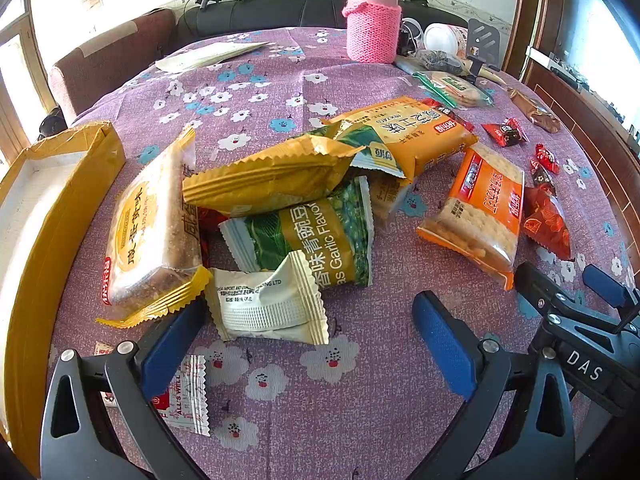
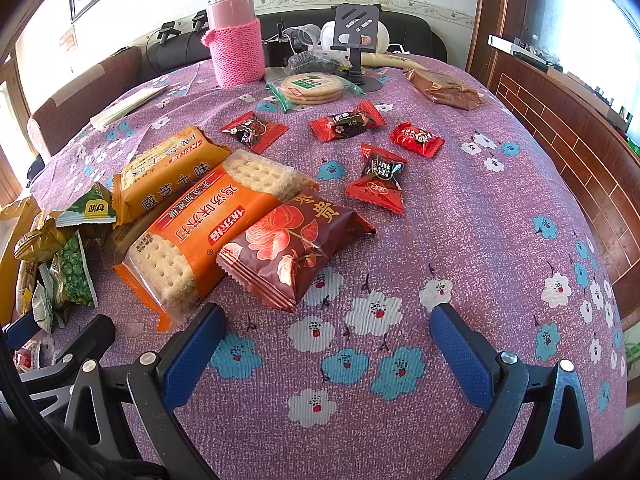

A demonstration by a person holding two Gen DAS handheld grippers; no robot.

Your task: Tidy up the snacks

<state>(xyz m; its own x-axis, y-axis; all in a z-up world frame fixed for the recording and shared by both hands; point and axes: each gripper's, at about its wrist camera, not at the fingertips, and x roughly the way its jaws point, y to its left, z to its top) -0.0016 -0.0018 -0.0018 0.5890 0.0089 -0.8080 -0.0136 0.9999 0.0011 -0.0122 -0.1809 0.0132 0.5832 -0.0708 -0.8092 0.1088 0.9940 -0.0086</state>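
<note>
Snack packets lie piled on a purple flowered tablecloth (image 1: 360, 420). In the left wrist view a white packet (image 1: 268, 304) sits just ahead of my open left gripper (image 1: 308, 336), with a green pea bag (image 1: 316, 236), a yellow cake packet (image 1: 152, 232) and an orange cracker pack (image 1: 480, 208) around it. A yellow cardboard box (image 1: 44, 208) stands at the left. My right gripper (image 2: 326, 336) is open and empty over bare cloth; a dark red flower packet (image 2: 292, 244) and the orange cracker pack (image 2: 208, 232) lie just beyond its left finger. Several small red candies (image 2: 380, 176) are scattered farther back.
A pink flask in a knitted sleeve (image 2: 236, 40) stands at the far side, beside a round cracker pack (image 2: 312, 88), a phone stand (image 2: 356, 36) and a brown packet (image 2: 448, 88). A small red-and-white sachet (image 1: 184, 396) lies under my left finger. The right gripper (image 1: 580, 320) shows at the lower right of the left view.
</note>
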